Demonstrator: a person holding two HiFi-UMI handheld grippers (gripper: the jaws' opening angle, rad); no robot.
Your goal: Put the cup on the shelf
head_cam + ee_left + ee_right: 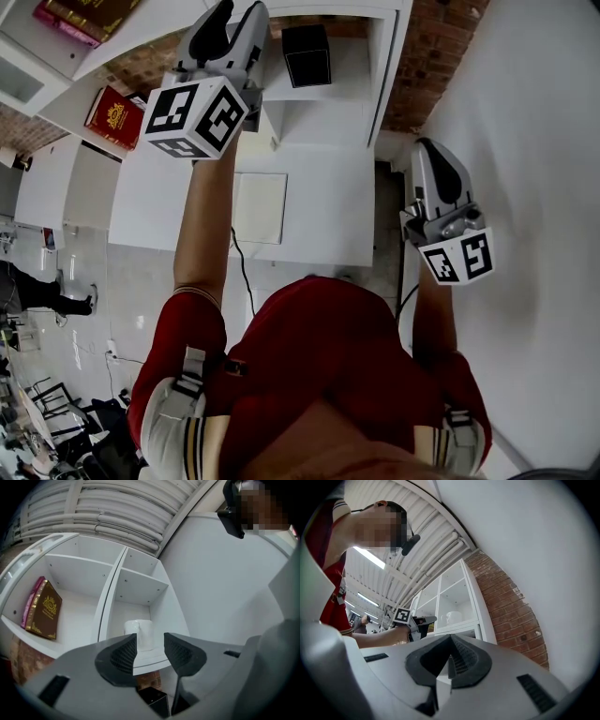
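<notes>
A white cup [139,632] stands upright on a board of the white shelf unit [140,581], in the narrow right-hand compartment. My left gripper [150,639] is raised to that compartment and open. The cup shows in the gap just beyond its dark ribbed pads [123,654], which do not touch it. In the head view the left gripper [234,19] reaches up at the shelf [328,103] and hides the cup. The right gripper [429,155] hangs low at the right by the wall, shut and empty. Its own view shows the cup [451,618] on the shelf beside the left gripper [423,620].
A dark red book [44,609] leans in the left compartment, also seen as a red book [114,117] from above. A black box [307,54] sits in the compartment below the cup. A brick wall [506,606] flanks the shelf, with a plain white wall [525,112] on the right.
</notes>
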